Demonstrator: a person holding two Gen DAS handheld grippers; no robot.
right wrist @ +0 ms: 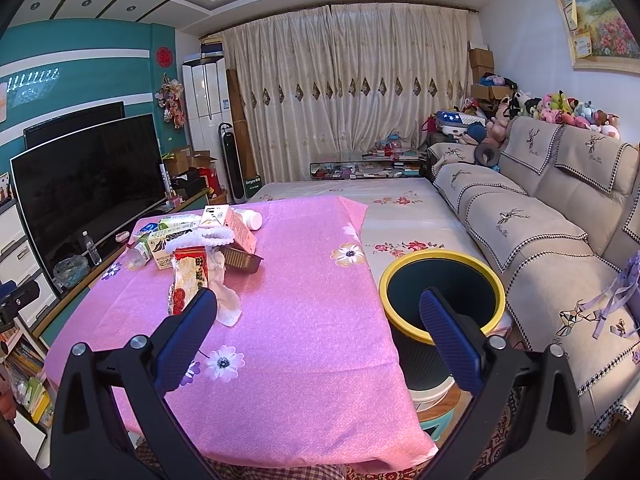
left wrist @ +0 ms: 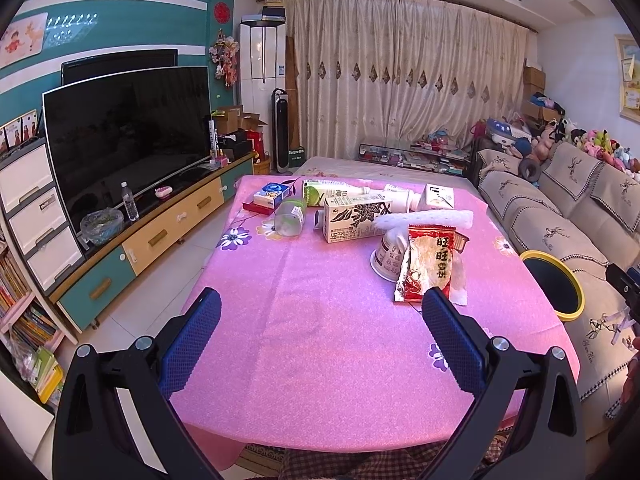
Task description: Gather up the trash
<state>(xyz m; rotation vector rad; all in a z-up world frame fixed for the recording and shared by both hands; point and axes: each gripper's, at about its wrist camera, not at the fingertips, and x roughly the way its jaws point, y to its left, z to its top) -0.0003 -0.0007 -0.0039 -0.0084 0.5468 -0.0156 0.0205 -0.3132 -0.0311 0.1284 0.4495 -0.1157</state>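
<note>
A table under a pink floral cloth (left wrist: 320,320) carries cartons (left wrist: 356,218), a bottle (left wrist: 290,218) and a snack wrapper (left wrist: 430,266).

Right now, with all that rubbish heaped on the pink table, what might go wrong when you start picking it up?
The red snack wrapper leans against a white cup; pulling it could tip the cup. The clear plastic bottle lies on its side and might roll if nudged. The yellow-rimmed bin stands off the table's right edge, so a carried piece could drop short.

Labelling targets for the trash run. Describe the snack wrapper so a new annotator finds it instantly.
Start at the pink flowered tablecloth and find the trash pile. The snack wrapper is the pile's nearest piece, propped against an overturned white cup. Only it is red and gold foil with bold Chinese characters.
</note>
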